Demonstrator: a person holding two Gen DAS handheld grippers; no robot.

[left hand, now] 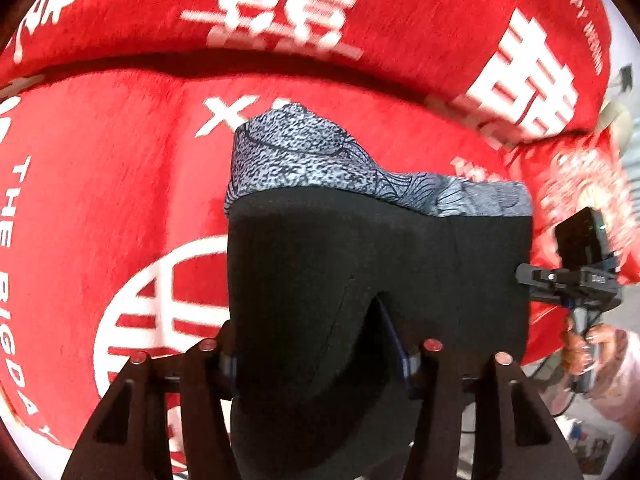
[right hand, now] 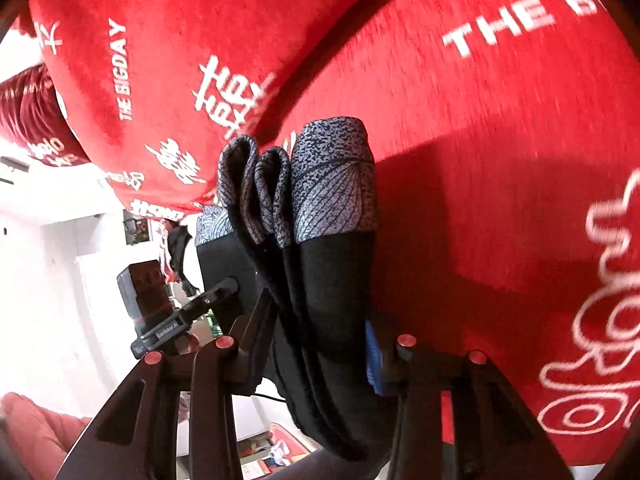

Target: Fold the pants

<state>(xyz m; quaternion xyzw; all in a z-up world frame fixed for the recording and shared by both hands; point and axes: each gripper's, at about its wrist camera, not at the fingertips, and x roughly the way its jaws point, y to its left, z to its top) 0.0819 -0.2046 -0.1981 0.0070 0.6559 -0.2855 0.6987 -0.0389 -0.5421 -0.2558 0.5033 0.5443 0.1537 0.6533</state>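
Observation:
The pants (left hand: 360,264) are a folded black bundle with a grey patterned waistband (left hand: 304,152) at the far end. They hang just above a red cover. My left gripper (left hand: 320,360) is shut on the black fabric, which fills the gap between its fingers. At the bundle's right edge my right gripper (left hand: 532,276) grips it from the side. The right wrist view shows the pants (right hand: 332,288) edge-on as several stacked layers, waistband (right hand: 336,184) away from me, with my right gripper (right hand: 320,348) shut on them. My left gripper (right hand: 224,288) holds the far side.
A red cover (left hand: 120,184) with white lettering lies under the pants, with a matching red cushion (left hand: 400,16) behind. A person's hand (left hand: 588,348) holds the right gripper's handle. White furniture (right hand: 60,240) stands past the cover's edge, and small clutter (right hand: 272,452) lies on the floor.

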